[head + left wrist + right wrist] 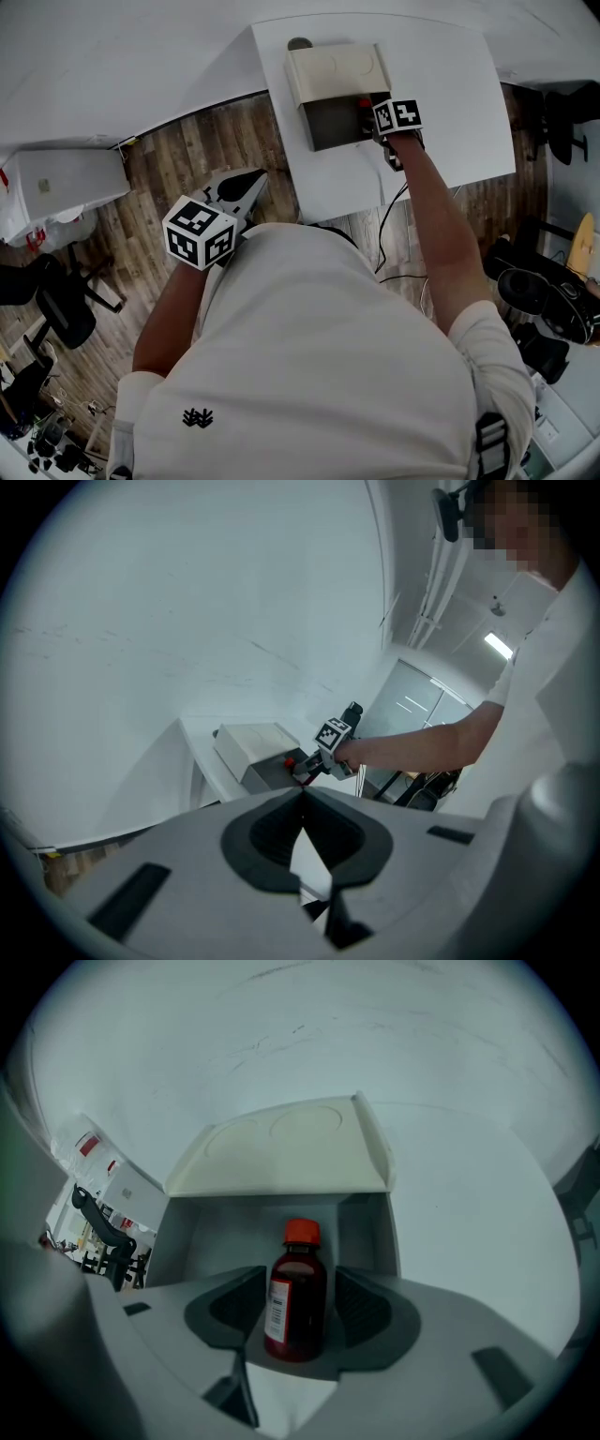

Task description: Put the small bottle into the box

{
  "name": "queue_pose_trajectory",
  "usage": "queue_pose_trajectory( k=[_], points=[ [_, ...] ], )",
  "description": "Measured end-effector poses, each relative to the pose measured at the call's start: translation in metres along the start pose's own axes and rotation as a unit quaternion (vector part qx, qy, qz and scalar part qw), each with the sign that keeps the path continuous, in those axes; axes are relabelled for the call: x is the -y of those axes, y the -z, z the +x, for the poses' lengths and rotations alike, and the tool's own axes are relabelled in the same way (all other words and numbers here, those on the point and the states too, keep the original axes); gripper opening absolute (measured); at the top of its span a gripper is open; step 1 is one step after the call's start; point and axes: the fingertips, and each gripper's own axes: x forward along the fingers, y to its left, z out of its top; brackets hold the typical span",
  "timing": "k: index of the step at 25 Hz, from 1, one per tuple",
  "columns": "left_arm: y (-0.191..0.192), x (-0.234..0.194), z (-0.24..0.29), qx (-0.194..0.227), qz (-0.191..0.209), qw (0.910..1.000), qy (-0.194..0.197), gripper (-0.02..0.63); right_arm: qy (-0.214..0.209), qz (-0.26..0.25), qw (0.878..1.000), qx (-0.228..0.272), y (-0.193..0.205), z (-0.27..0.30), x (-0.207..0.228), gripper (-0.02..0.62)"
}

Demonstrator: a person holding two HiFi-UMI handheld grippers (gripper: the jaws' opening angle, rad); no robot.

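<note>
Red-capped small bottle (298, 1309) between parted right tool (300, 1288) jaws, inside box (367, 1232); left tool (302, 794) closed.

The small dark-red bottle with an orange cap (296, 1290) stands upright in the open grey box (364, 1227); the right gripper (298, 1314) has its jaws apart either side of it.

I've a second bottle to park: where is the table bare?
Bare: the table right of the box, out to its edge, and the near strip in front of the box, left of the arm. Left of the box, only a narrow margin. Crowded: inside the box, where the small bottle stands between the right gripper's open jaws.
</note>
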Motion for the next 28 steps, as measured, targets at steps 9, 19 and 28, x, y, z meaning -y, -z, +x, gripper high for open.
queue_pose_trajectory(
  k=[9, 19, 28],
  points=[
    [0.005, 0.002, -0.004, -0.004, 0.007, 0.9999, 0.013, 0.006, 0.009, 0.013, 0.999, 0.029, 0.002, -0.018, 0.0, 0.238],
    [0.0, -0.002, -0.008, -0.016, 0.038, 0.9978, 0.051, 0.006, 0.026, 0.044, 0.992, 0.114, 0.017, -0.06, -0.015, 0.216],
    [-0.001, -0.02, -0.023, -0.031, 0.071, 0.9932, 0.087, 0.006, 0.016, 0.094, 0.977, 0.192, 0.069, -0.089, -0.081, 0.011]
  ],
)
